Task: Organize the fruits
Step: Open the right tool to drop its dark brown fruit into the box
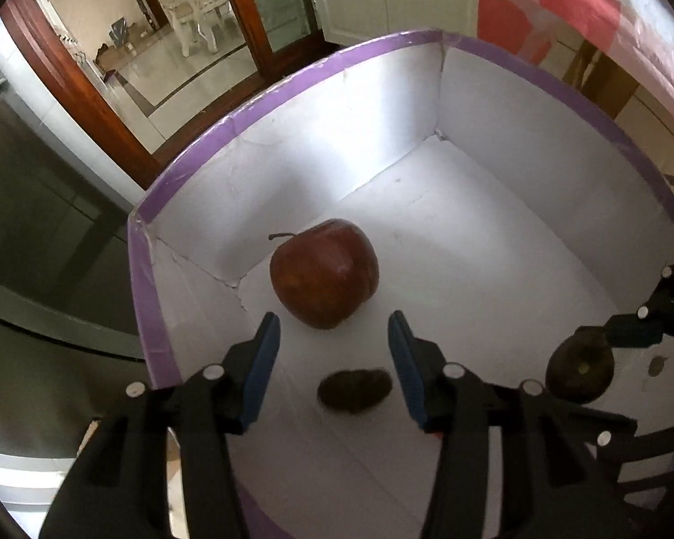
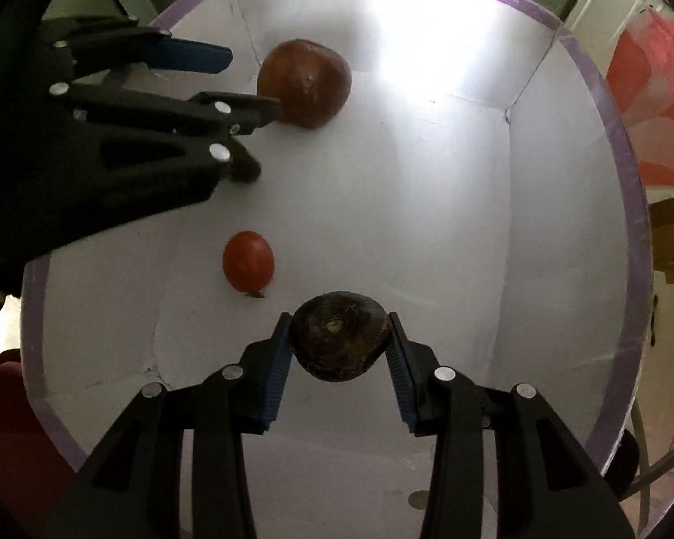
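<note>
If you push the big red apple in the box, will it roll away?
Probably a little: the apple is round and lies tipped on the box's smooth white floor. Its lumpy shape would likely make it wobble, and the near walls should stop it.

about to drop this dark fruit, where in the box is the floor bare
Bare: the floor toward the far right corner of the box. Crowded: the left, with the apple, small red fruit and left gripper.

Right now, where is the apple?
The apple lies in the box by its far left corner, just beyond the open left gripper in both views.
</note>
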`<state>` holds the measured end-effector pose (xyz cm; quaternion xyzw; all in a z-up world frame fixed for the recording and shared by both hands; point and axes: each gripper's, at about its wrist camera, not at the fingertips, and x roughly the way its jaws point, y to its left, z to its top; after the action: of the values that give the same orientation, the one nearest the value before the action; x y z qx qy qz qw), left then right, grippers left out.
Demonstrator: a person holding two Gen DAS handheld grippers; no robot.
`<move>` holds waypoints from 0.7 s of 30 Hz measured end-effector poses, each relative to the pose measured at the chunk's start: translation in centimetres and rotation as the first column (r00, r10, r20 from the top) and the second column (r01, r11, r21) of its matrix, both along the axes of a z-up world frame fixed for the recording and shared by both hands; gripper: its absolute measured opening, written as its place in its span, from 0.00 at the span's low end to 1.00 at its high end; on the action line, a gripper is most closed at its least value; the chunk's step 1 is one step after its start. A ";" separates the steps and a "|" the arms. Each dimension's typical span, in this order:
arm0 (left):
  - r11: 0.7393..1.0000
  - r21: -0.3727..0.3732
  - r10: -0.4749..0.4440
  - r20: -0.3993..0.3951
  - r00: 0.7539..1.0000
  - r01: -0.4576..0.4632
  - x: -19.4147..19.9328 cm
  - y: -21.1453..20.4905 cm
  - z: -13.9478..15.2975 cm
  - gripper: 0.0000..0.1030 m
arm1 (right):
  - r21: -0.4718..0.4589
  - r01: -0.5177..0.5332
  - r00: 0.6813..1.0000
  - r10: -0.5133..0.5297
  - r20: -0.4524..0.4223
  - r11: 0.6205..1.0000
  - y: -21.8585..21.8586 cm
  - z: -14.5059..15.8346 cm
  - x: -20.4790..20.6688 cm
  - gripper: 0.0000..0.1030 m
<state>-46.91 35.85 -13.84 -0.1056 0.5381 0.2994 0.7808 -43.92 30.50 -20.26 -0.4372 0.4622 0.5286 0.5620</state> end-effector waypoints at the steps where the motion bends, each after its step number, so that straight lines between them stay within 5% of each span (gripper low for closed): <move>1: 1.000 0.007 -0.008 -0.012 1.000 0.008 0.2 -0.1 -0.1 0.48 | 0.011 0.000 1.000 0.000 0.001 1.000 0.0 0.2 0.0 0.40; 5: 0.998 0.013 -0.058 -0.049 0.997 0.059 0.7 -0.6 -0.6 0.51 | 0.000 0.031 0.999 -0.031 0.024 1.000 -0.5 0.1 0.4 0.42; 7: 0.999 0.009 -0.051 -0.050 0.997 0.052 0.6 -0.5 -0.5 0.62 | 0.014 0.043 0.999 -0.043 0.022 0.999 -0.8 0.5 0.5 0.59; 8: 0.999 -0.001 -0.039 -0.039 0.998 0.039 0.5 -0.2 -0.3 0.76 | 0.022 0.048 0.999 -0.048 0.025 0.999 -0.8 0.7 0.5 0.73; 11: 1.000 -0.010 -0.003 0.005 1.000 0.003 0.1 0.1 0.7 0.92 | 0.067 0.051 0.998 -0.053 0.028 0.996 -1.3 1.9 0.0 0.76; 14: 1.000 -0.009 0.009 0.052 0.999 -0.009 -0.1 0.3 2.0 0.92 | 0.114 0.036 0.997 -0.044 0.066 0.993 -1.9 3.6 -0.9 0.77; 21: 0.967 0.236 0.041 0.214 0.976 -0.092 1.0 0.3 10.8 0.98 | 0.342 0.052 0.996 -0.073 0.050 0.938 -4.8 11.8 0.1 0.77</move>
<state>-45.90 36.11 -3.06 -0.0574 0.4088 0.3767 0.8293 -43.82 25.71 -8.44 -0.3349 0.3598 0.5685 0.6597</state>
